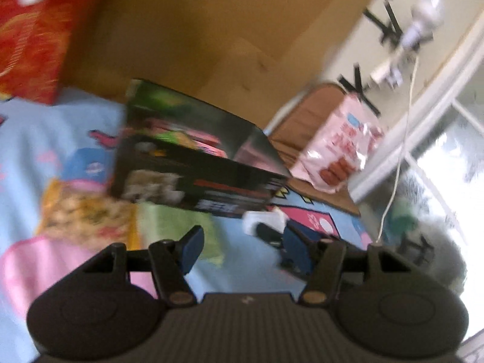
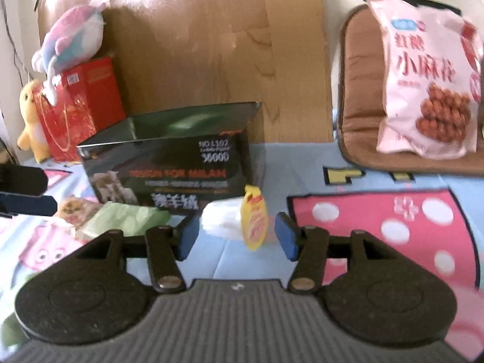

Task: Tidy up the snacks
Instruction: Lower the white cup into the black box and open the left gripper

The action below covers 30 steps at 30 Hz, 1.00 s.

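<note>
A black open-topped box (image 2: 169, 163) (image 1: 193, 163) stands on the cartoon bedsheet (image 2: 378, 227), with packets inside it in the left wrist view. My right gripper (image 2: 237, 239) is open just in front of the box. A small yellow packet (image 2: 254, 220) stands between its blue pads, clear of both, with a white packet (image 2: 220, 217) behind it. My left gripper (image 1: 245, 251) is open over bare sheet, nothing between its pads. A green packet (image 1: 178, 220) (image 2: 127, 217) and a yellow nut packet (image 1: 81, 211) (image 2: 72, 208) lie left of the box.
A large pink snack bag (image 2: 429, 84) (image 1: 338, 148) leans on a brown cushion (image 2: 357, 96) at the right. A red box (image 2: 78, 106) (image 1: 30, 36) with plush toys (image 2: 72, 36) stands at the back left against the wooden headboard (image 2: 211, 45).
</note>
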Each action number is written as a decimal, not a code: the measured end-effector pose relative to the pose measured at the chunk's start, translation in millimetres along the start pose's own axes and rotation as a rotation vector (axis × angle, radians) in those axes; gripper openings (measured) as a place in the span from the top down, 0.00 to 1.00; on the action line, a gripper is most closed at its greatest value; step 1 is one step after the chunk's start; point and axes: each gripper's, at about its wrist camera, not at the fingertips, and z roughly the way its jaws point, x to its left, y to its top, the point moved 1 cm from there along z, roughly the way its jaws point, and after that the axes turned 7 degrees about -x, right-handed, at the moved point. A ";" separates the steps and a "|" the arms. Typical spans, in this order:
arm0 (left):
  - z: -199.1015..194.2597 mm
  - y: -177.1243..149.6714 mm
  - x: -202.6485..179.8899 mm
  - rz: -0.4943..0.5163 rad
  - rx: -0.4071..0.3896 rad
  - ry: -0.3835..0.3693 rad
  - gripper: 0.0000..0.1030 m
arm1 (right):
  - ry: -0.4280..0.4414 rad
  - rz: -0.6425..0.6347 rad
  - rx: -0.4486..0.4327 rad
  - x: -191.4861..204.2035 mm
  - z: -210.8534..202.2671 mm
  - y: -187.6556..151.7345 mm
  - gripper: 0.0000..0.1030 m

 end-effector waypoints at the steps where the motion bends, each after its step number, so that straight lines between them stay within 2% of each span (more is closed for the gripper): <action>1: 11.9 1.2 -7.3 0.016 0.020 0.004 0.43 | 0.014 -0.002 0.024 -2.2 8.3 1.0 0.31; 4: 50.1 2.9 -24.5 0.061 0.081 0.019 0.43 | 0.102 0.006 0.101 -6.2 24.2 3.1 0.31; 7: 85.4 -0.4 -36.1 0.107 0.131 0.059 0.43 | 0.119 0.005 0.108 -6.9 24.6 0.5 0.31; 9: 105.4 -1.5 -39.2 0.114 0.162 0.078 0.42 | 0.109 0.028 0.098 -9.7 23.2 -0.8 0.41; 10: 113.0 -3.4 -39.4 0.115 0.168 0.099 0.44 | 0.105 0.037 0.094 -10.7 22.7 -1.3 0.42; 13: 118.1 -9.8 -34.3 0.078 0.175 0.101 0.44 | 0.101 0.021 0.090 -7.7 19.5 -3.5 0.43; 16: 102.0 -15.9 -39.8 0.107 0.166 0.090 0.45 | 0.104 -0.012 0.067 -1.3 6.7 -6.3 0.43; 20: 62.1 -18.3 -50.3 0.138 0.111 0.045 0.45 | 0.125 -0.018 -0.031 8.4 -31.0 -11.6 0.43; 23: 40.2 0.2 -61.0 0.179 0.025 0.044 0.44 | 0.127 -0.059 -0.122 21.7 -46.6 1.7 0.43; 25: 31.9 20.6 -64.4 0.192 -0.037 0.063 0.37 | 0.140 -0.067 -0.173 29.2 -42.5 22.4 0.43; 27: 31.6 43.2 -63.5 0.203 -0.079 0.096 0.22 | 0.149 -0.068 -0.195 35.7 -25.4 44.9 0.42; 28: 30.3 52.7 -60.0 0.211 -0.111 0.132 0.22 | 0.138 -0.076 -0.194 38.8 -13.9 55.2 0.41; 30: 20.2 65.9 -50.1 0.225 -0.174 0.246 0.23 | 0.069 -0.101 -0.197 42.9 5.3 67.0 0.33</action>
